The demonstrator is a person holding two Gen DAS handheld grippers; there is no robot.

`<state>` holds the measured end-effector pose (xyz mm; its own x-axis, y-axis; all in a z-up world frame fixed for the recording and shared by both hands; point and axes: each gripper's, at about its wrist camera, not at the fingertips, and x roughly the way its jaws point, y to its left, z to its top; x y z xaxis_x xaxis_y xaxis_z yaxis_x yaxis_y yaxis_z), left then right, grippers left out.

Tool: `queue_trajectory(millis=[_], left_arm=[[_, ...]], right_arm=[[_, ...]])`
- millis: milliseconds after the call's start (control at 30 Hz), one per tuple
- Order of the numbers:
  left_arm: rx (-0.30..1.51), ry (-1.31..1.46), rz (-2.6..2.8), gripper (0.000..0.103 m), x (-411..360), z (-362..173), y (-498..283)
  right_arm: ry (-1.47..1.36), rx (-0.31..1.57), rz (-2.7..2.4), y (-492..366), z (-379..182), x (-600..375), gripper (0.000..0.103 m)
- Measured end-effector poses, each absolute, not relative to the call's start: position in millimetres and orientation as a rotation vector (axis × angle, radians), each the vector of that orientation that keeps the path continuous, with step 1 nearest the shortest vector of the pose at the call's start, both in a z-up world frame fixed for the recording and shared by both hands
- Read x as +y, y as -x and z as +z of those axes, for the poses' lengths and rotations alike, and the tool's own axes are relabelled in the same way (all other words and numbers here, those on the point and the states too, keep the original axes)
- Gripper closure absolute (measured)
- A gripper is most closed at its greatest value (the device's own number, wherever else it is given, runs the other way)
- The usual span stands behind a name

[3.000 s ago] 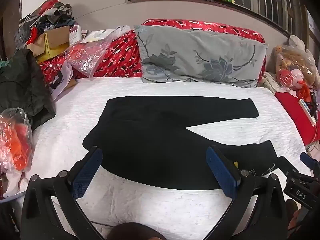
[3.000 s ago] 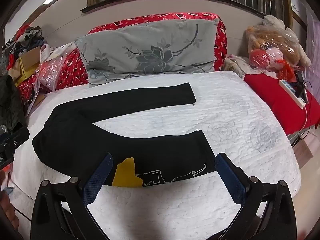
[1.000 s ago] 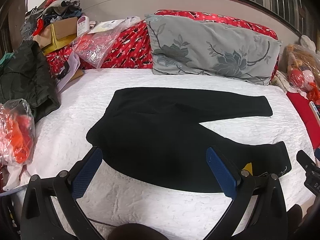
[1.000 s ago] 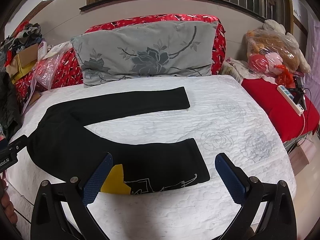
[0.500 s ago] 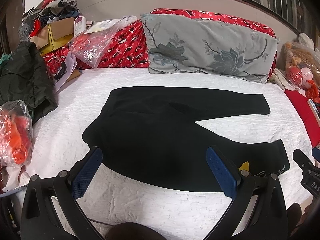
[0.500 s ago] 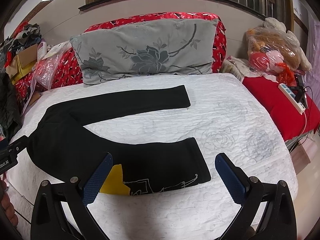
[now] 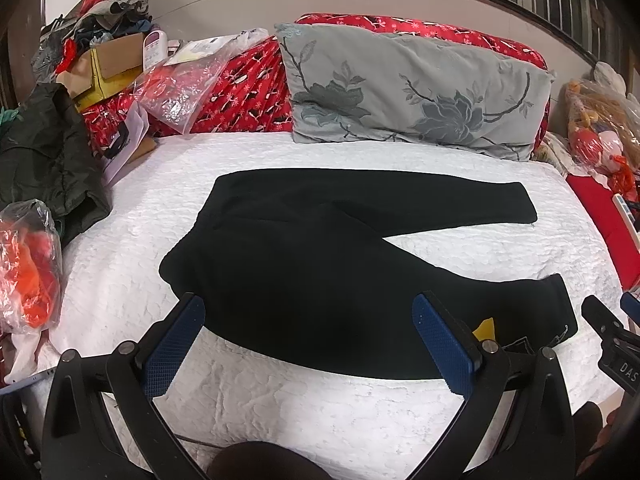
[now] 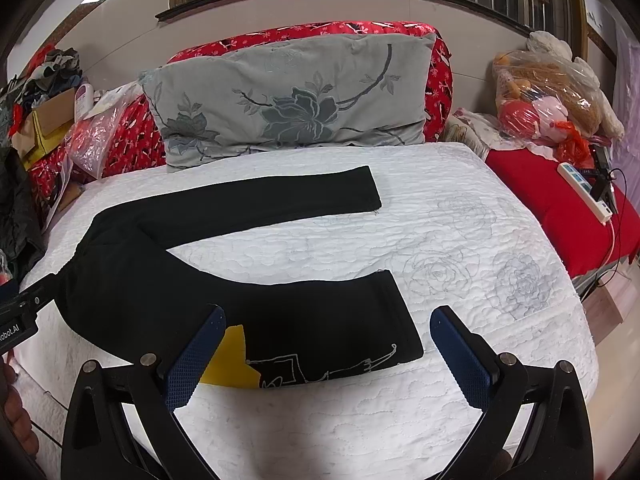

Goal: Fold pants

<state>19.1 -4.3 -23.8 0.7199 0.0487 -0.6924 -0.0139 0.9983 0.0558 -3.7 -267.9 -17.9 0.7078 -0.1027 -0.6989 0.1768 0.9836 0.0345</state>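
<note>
I held both tools wide and empty, left tool [image 7: 308,340] and right tool [image 8: 326,354], over the pants [image 7: 320,256] spread flat on the bed [image 7: 320,412]. Pinching one layer risked a lopsided fold.

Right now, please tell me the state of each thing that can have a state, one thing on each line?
pants: unfolded, flat on the bed, legs spread apart
left gripper: open, empty, above the waist end
right gripper: open, empty, above the near leg's cuff
gray pillow: leaning against the red bedding
power strip: lying on the red cover, a cable attached
bed: covered with a white quilt
</note>
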Motion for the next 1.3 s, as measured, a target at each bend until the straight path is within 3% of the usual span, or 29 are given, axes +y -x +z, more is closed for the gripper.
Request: queue_trajectory(millis=[1300], left_arm=[[0.826,-0.039,0.014,0.000,-18,-36,-41]], right_arm=[[-0.142,0.817,-0.146,-11,-32,-280,0.000]])
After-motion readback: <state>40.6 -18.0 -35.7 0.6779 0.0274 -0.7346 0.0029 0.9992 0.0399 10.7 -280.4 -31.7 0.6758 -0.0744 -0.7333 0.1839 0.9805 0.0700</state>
